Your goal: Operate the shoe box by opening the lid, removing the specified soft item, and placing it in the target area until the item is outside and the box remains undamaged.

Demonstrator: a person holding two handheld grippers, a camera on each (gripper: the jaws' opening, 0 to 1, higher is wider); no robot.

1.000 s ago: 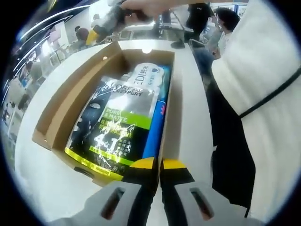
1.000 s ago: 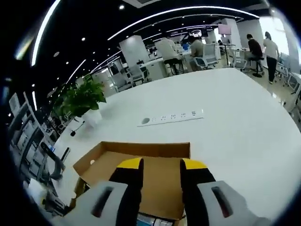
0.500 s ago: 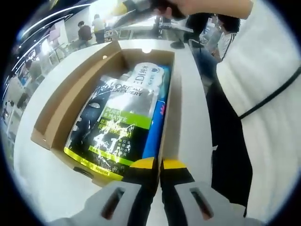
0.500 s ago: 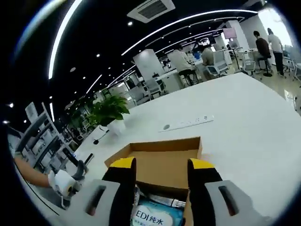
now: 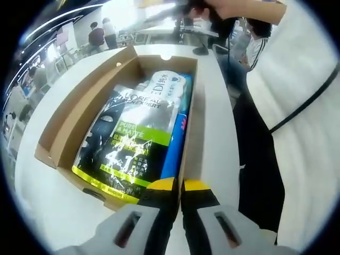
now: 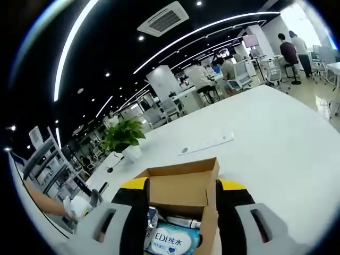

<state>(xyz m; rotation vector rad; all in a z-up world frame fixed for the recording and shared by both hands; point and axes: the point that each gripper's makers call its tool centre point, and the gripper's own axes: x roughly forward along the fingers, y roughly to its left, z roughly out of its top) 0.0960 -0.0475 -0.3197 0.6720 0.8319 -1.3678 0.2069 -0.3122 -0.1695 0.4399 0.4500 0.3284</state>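
In the left gripper view, the left gripper rises from 6 o'clock with its yellow-tipped jaws pressed together on the near edge of the open cardboard box, at the corner by its right-hand wall. The box runs from there toward 12 o'clock on the white table. Inside it, just past the jaw tips toward 11 o'clock, lies a black and green pouch, on top of a blue pack along the right wall and a white pack at the far end. A person in a white top with a dark strap fills the 3 o'clock side, and a hand shows at 12 o'clock. In the right gripper view, the right gripper comes up from 6 o'clock with its jaws spread wide, one on each outer side of the box, gripping nothing as far as can be seen. Between them, near 6 o'clock, the white pack lies in the box. Beyond, at 12 o'clock, a white power strip lies on the table, a potted plant stands at 10 o'clock, and a gloved hand shows at 8 o'clock.
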